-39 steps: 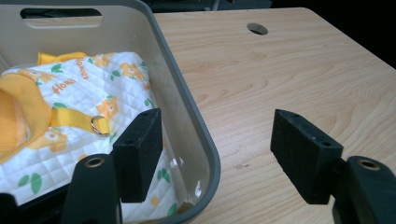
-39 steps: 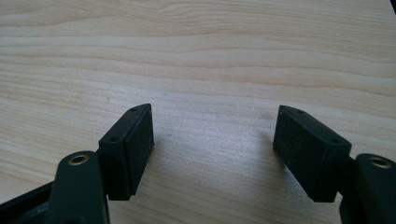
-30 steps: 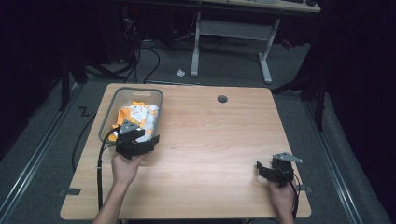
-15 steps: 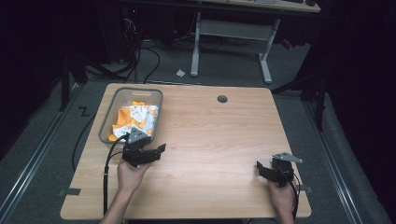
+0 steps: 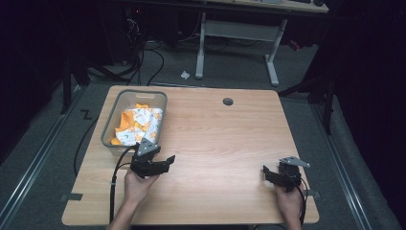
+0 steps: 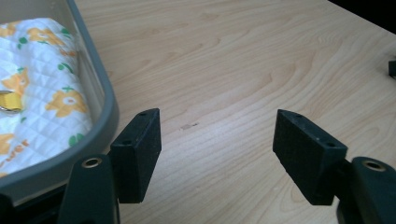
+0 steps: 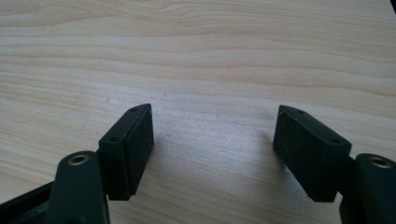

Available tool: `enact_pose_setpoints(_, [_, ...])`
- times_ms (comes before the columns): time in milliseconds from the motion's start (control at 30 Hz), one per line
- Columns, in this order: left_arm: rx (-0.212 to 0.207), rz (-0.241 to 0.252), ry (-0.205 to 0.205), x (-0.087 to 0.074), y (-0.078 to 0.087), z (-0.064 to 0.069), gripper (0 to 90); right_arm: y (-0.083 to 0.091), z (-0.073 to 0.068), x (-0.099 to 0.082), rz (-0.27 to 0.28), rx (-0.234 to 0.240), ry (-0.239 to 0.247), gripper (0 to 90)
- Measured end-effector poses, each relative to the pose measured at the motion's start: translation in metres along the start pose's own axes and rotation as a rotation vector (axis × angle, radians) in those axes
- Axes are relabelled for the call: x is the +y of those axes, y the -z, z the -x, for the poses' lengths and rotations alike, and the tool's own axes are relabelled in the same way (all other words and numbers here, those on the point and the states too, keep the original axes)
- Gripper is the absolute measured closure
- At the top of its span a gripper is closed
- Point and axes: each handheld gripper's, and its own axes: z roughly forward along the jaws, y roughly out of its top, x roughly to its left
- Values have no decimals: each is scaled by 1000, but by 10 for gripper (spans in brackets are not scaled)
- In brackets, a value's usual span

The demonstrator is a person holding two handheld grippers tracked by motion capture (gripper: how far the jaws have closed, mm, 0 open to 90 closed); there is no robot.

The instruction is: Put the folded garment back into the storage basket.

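Note:
A grey plastic bin (image 5: 111, 125) stands at the table's left and holds white quilted cloth (image 5: 139, 123) printed with orange flowers. The same bin (image 6: 100, 100) and cloth (image 6: 42, 88) fill the left of the left gripper view. My left gripper (image 5: 163, 163) sits just in front of the bin's near right corner, low over the table, its jaws open with bare wood between them (image 6: 217, 135). My right gripper (image 5: 268, 173) rests near the table's front right, jaws open over bare wood (image 7: 215, 140), nothing held.
The wooden table (image 5: 220, 143) has a round cable hole (image 5: 228, 101) at the back. Cables trail from both grippers off the front edge. Behind the table are a desk frame (image 5: 237, 33) and floor cables.
My left gripper has drawn back from over the bin's near edge toward the front right and sunk closer to the table. The right gripper has stayed put.

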Motion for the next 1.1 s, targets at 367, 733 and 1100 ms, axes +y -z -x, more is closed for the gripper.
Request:
enact_pose_setpoints(367, [-5,-35,-21,-15,-7,6,328,0,0,0,0,0,2,293])
enact_pose_setpoints(733, [13,-66,-25,-27,-19,9,332,0,0,0,-1,0,0,293])
enact_pose_setpoints(1100, [44,-86,-36,-38,-32,13,334,0,0,0,0,0,0,293])
